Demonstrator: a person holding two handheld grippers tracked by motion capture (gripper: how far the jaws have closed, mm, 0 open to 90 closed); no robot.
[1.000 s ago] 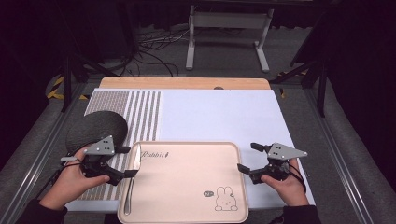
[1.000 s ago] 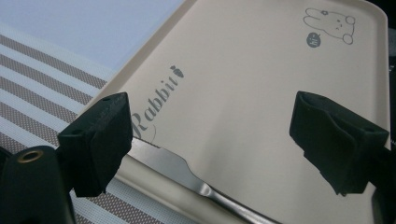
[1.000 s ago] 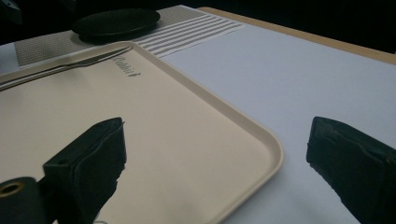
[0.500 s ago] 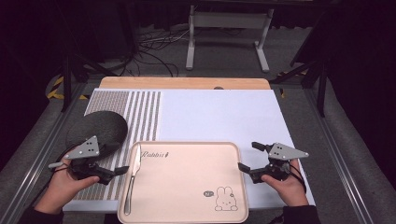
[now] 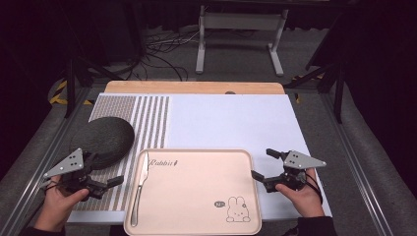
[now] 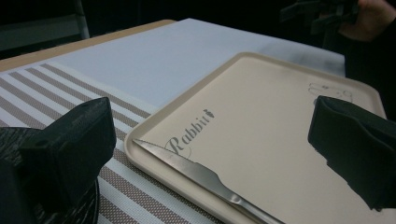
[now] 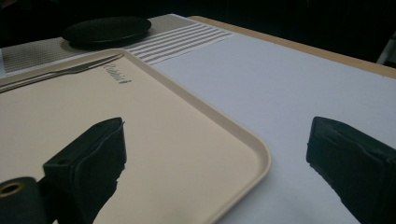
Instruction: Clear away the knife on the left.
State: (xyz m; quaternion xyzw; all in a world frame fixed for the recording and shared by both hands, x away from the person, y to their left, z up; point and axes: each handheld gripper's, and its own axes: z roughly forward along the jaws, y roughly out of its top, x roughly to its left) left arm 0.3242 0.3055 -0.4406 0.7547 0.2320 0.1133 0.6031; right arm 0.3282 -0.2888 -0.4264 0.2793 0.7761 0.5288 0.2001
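The left gripper [image 5: 105,184] has just been opening its jaws; nothing is between them. It sits beside the knife [image 5: 139,183] on the tray [image 5: 196,196]. The right gripper [image 5: 263,169] gapes wide too.

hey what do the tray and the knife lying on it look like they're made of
Tray: probably moulded plastic, matte beige, with rounded raised rim and printed "Rabbit" lettering and bunny. Knife: looks like metal, likely stainless steel, silvery with a soft sheen along the blade in the left gripper view. Neither can be confirmed by look alone.
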